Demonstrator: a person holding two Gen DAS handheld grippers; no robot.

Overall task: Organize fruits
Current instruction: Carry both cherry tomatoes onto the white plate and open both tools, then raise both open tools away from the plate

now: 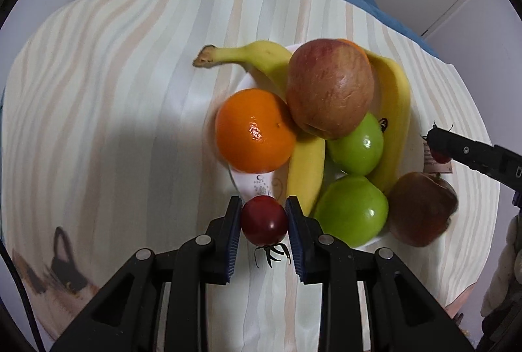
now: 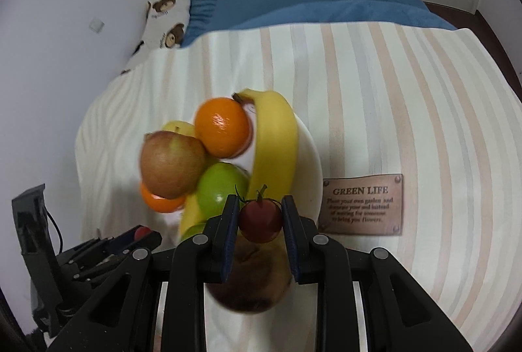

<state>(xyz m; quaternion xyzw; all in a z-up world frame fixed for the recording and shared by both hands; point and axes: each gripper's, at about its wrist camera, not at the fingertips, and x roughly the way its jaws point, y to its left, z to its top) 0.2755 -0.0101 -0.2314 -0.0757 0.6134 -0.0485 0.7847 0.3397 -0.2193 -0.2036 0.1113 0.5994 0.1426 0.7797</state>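
Brown "GREEN LIFE" label (image 2: 362, 204) beside plate (image 2: 313, 162); each hand-held gripper (image 1: 264, 223) (image 2: 260, 216) pinches a cherry tomato (image 1: 264, 221) (image 2: 261, 220).

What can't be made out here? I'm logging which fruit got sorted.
- Plate: mostly buried under fruit in both views; only rim patches show.
- Brown apple: right wrist view, blurred and behind the right tool holding a tomato.
- Second orange: left wrist view, a sliver behind the red apple.
- Plaque: unreadable there, crossed by the right tool.
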